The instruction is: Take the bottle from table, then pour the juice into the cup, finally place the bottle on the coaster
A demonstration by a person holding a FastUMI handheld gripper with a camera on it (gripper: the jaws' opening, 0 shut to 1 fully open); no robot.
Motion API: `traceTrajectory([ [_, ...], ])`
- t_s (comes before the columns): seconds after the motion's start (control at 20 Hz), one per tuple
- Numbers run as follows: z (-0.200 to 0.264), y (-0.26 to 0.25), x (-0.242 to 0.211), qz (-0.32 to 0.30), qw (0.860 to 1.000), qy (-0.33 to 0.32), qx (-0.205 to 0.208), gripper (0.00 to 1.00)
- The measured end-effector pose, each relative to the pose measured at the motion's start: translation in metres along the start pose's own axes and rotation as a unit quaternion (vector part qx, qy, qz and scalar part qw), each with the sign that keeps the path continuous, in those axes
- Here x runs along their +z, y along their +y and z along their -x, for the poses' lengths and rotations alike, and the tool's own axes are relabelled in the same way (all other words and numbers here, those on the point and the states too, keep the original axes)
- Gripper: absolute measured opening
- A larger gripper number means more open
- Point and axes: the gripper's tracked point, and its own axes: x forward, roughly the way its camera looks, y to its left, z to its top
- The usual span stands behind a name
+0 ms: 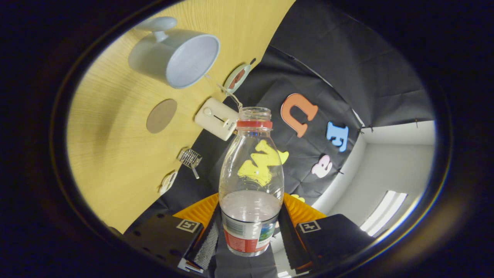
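Observation:
A clear plastic bottle with a red neck ring, no cap and a label at its base stands between my fingers, and my gripper is shut on it around its lower body. A little clear liquid sits in its lower part. The view is rolled steeply, so the wooden table looks tilted. A white cup with a handle rests on that table, beyond the bottle's mouth, its opening facing me. The round brown coaster lies flat on the wood between the cup and my fingers.
A small white boxy device sits near the table's back edge, just beyond the bottle's neck. An oval dish, a small wire rack and another small item lie along that same edge. The booth's black cloth wall rises behind.

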Motion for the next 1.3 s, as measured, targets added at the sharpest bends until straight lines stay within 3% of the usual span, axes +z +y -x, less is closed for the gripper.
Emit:
traceTrajectory([
  [0.75, -0.005, -0.03, 0.008, 0.036, 0.999, -0.014, -0.021, 0.78],
  [1.3, -0.009, -0.019, 0.014, 0.051, 0.998, -0.019, -0.016, 0.78],
])
